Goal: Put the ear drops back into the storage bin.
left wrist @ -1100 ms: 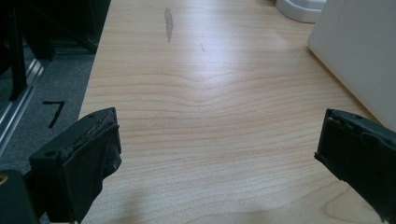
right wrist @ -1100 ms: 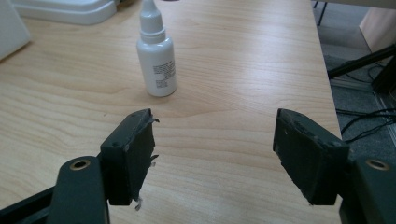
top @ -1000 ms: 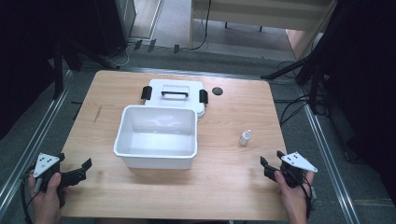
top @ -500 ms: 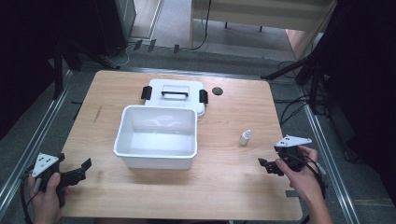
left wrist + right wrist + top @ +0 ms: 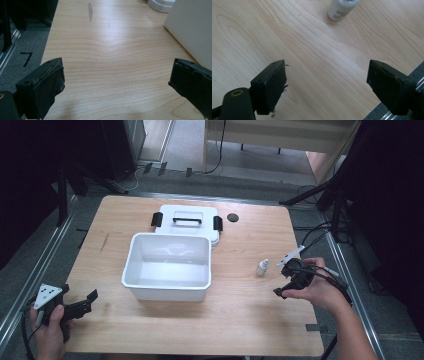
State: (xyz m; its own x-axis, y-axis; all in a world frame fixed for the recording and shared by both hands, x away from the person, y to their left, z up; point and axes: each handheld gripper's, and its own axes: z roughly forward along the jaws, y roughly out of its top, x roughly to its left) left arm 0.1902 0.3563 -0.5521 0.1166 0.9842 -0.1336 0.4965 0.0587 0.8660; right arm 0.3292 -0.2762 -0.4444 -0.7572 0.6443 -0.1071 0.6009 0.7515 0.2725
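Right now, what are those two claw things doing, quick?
Left gripper: open, holding nothing, above bare table.
Right gripper: open, holding nothing, with the small white bottle ahead of it.

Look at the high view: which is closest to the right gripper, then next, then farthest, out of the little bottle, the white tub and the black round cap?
From the right gripper:
1. The little bottle, standing just to its left.
2. The black round cap, up near the table's far edge.
3. The white tub, in the middle of the table.
The cap and the tub's nearest wall are nearly a tie.
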